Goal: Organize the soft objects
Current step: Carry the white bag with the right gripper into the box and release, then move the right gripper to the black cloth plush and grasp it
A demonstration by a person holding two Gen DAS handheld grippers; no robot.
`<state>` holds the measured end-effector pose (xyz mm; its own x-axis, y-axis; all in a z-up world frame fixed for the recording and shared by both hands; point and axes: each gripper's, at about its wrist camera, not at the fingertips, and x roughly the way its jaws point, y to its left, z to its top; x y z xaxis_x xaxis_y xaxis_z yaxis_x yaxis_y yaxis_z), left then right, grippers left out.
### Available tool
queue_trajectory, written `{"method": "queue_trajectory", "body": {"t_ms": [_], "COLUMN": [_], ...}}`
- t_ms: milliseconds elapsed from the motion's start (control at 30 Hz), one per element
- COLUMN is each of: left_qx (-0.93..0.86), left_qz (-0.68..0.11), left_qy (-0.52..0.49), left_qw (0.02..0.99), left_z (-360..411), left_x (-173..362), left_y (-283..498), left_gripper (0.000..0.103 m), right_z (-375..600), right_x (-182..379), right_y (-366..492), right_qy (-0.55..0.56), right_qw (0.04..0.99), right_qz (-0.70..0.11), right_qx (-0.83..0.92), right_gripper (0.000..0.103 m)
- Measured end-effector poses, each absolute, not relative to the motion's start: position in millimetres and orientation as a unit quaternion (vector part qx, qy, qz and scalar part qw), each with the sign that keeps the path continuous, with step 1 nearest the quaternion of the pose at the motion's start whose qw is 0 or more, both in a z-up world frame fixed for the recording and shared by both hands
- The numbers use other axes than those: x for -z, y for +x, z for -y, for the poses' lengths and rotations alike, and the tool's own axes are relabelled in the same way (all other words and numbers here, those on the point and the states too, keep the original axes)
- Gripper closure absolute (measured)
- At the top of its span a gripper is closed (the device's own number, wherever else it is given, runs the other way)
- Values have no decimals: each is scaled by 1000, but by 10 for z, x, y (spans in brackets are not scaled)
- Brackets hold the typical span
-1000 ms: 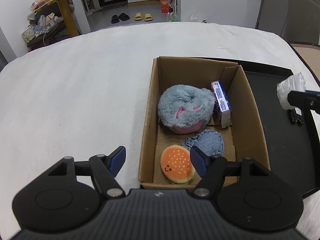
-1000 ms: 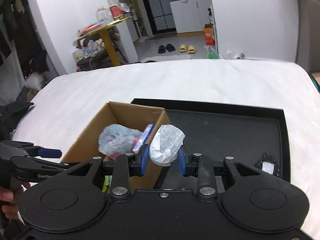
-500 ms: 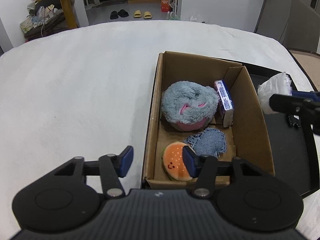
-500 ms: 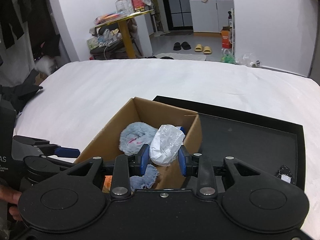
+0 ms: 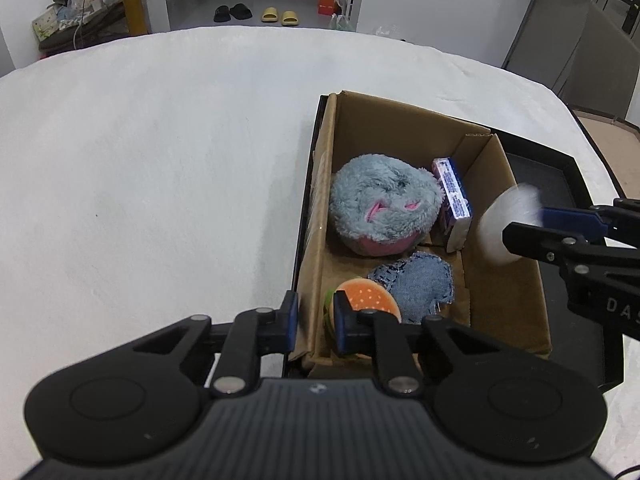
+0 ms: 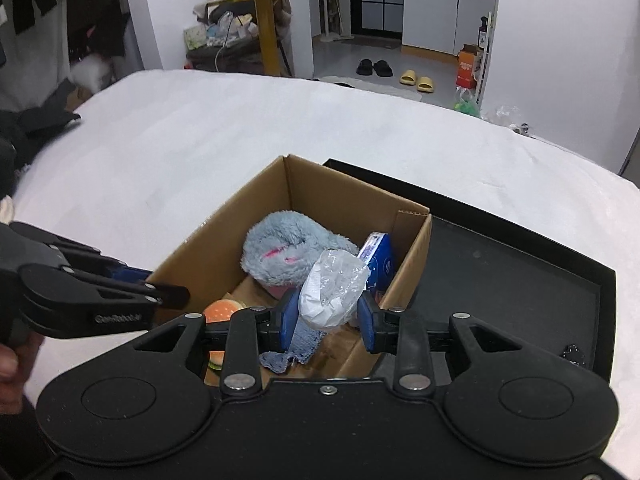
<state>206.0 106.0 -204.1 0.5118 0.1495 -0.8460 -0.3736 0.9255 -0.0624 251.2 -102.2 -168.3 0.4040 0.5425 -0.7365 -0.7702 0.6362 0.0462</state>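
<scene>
I had the left gripper [image 5: 314, 326] straddling the near left wall of the cardboard box [image 5: 520, 280], one finger outside, one inside. Its fingers were closing on that wall, and I couldn't tell if the pads were pressing it yet. My guess: I was bracing the box so it wouldn't slide while the other hand dropped something in.

The right gripper [image 6: 328, 318] had its fingers clamped on a white crinkly plastic bag [image 6: 332, 288], wadded up, semi-clear, wrinkled all over. I held it above the box's right side, over the opening and not yet let go.

Already inside the box: a grey fluffy plush [image 5: 386, 210] with pink marks at the far end, a small blue-and-white pack [image 5: 454, 196] standing on edge against the right wall, a frayed denim patch [image 5: 420, 288] lying flat, and a burger plush [image 5: 366, 300] at the near end, partly behind my left fingers.

The box sat on a black tray [image 6: 520, 280], the tray on a white-covered tabletop [image 5: 160, 180].
</scene>
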Motion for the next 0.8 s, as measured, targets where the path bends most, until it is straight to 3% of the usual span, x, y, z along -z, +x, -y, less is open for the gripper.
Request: {"method": "queue_trajectory", "body": {"t_ms": [800], "left_qx": [-162], "left_qz": [-474], "left_qy": [-114], "left_qw": [858], "left_z": [-1006], "left_x": [1983], "left_y": [2116], "left_gripper": [81], "right_z": [1415], "right_x": [1757], "right_y": [2682], "right_qy": [-119], "right_qw": [848], "right_qz": [-381], "right_qx": [-350], "right_gripper": [61]}}
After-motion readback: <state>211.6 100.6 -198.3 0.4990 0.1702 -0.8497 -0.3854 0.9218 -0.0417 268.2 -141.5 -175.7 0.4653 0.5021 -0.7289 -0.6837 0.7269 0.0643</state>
